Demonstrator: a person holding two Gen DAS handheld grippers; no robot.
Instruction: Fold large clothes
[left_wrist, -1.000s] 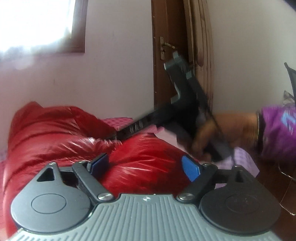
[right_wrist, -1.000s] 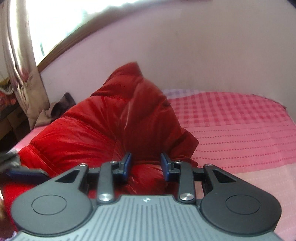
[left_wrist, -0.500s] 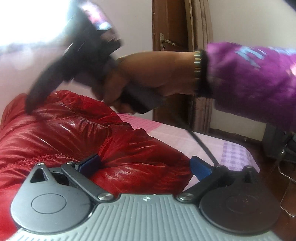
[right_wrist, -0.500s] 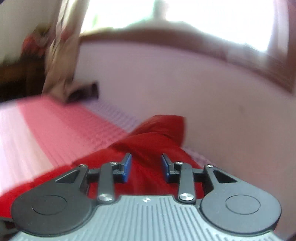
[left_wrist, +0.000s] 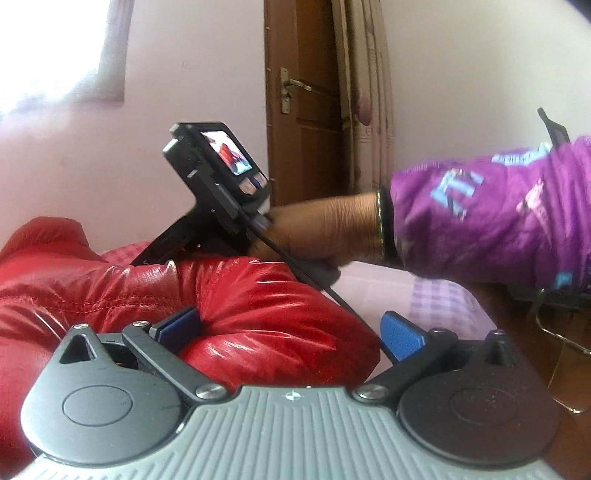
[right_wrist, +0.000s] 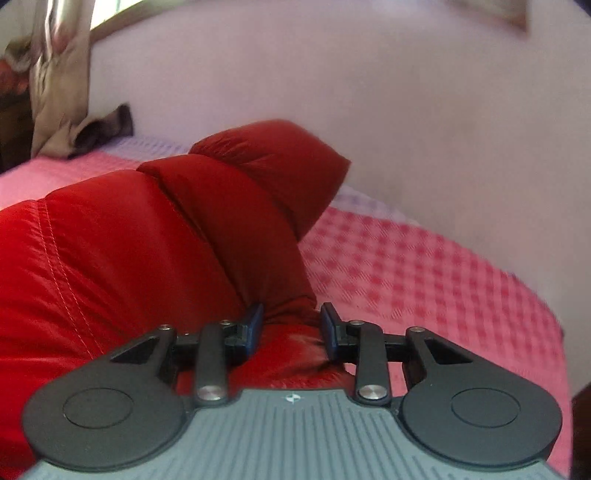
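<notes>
Bed (right_wrist: 424, 266) is wearing a pink checked sheet (lilac at the far edge); red puffer jacket (right_wrist: 129, 251) is lying bunched directly on it, near the wall.

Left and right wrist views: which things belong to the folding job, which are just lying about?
Job:
- shiny red quilted puffer jacket
- pink checked bedspread it lies on
- right tongs, pinching a fold of jacket
- left tongs, wide open, a bulge of jacket between the pads

Lying about:
- brown wooden door
- beige curtain
- dark cloth bundle by the wall
</notes>
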